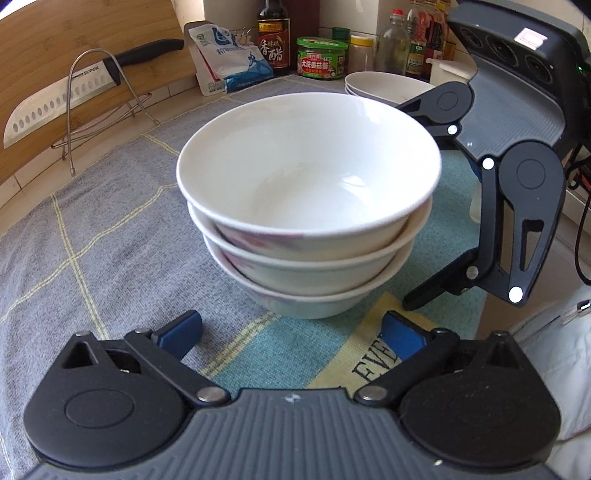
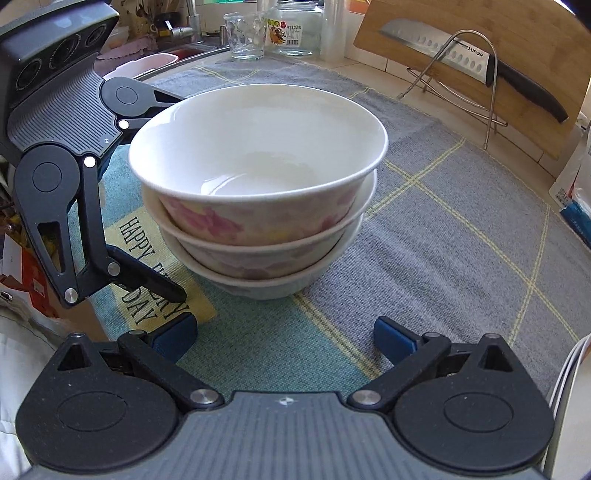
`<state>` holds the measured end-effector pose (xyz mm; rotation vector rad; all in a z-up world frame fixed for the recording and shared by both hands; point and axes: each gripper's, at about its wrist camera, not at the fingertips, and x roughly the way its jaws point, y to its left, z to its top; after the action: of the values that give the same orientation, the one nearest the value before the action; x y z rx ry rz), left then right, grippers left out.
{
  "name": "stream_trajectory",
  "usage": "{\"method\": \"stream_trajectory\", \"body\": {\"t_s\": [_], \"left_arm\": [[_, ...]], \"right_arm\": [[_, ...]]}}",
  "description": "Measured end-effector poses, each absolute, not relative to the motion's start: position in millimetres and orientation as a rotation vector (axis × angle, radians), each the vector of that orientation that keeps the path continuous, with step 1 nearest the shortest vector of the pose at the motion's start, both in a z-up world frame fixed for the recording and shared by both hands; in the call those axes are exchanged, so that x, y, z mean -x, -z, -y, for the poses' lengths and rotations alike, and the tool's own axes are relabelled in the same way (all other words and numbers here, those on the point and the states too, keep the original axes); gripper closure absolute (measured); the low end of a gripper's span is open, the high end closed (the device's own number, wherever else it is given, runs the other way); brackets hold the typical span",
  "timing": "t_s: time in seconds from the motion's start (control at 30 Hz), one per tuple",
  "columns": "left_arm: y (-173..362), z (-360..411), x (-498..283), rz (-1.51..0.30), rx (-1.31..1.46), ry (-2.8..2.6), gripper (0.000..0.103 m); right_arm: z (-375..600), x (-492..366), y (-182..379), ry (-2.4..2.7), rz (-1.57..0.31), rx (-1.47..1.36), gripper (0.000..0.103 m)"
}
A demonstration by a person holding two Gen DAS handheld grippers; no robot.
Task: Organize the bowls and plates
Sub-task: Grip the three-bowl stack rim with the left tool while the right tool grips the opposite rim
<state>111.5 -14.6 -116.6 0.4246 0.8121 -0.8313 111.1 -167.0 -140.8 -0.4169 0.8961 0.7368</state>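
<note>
Three white bowls with pink flower prints stand nested in a stack (image 1: 308, 192) (image 2: 255, 184) on a grey, teal and yellow cloth mat (image 1: 110, 240) (image 2: 461, 240). My left gripper (image 1: 293, 334) is open, its blue pads (image 1: 184, 330) just short of the stack's near side with nothing between them. From the opposite side my right gripper (image 2: 284, 338) is open too, pads (image 2: 391, 338) empty. Each gripper shows in the other's view, the right gripper (image 1: 406, 205) and the left gripper (image 2: 177, 195), with fingers spread wide beside the stack. I see no pad pressing on a bowl.
A second stack of white dishes (image 1: 384, 85) stands behind, near sauce bottles (image 1: 272, 37) and a green-lidded jar (image 1: 322, 59). A knife (image 1: 74, 96) (image 2: 480, 62) lies in a wire rack against a wooden board. Glassware (image 2: 245, 35) and a sink are at the mat's far end. A white plate rim (image 2: 567, 387) is close right.
</note>
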Motion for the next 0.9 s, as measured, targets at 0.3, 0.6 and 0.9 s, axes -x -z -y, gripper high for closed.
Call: {"method": "stream_trajectory", "body": {"t_s": [0.3,0.6,0.9], "left_arm": [[114.1,11.8,-118.4,-0.809,-0.446,0.879,0.001],[89.4,8.0,-131.4,-0.745,-0.526,1.028,0.003],[84.0,11.8,-143.7,-0.731,-0.530,1.154,0.013]], "right_arm": [[165.8,-113.0,133.5,-0.770,-0.842,0.440,0.000],[154.6,-117.1,115.4,-0.833,-0.776,0.509,0.003],[152.3,-118.4,111.8,-0.867,-0.818,0.521,0.013]]}}
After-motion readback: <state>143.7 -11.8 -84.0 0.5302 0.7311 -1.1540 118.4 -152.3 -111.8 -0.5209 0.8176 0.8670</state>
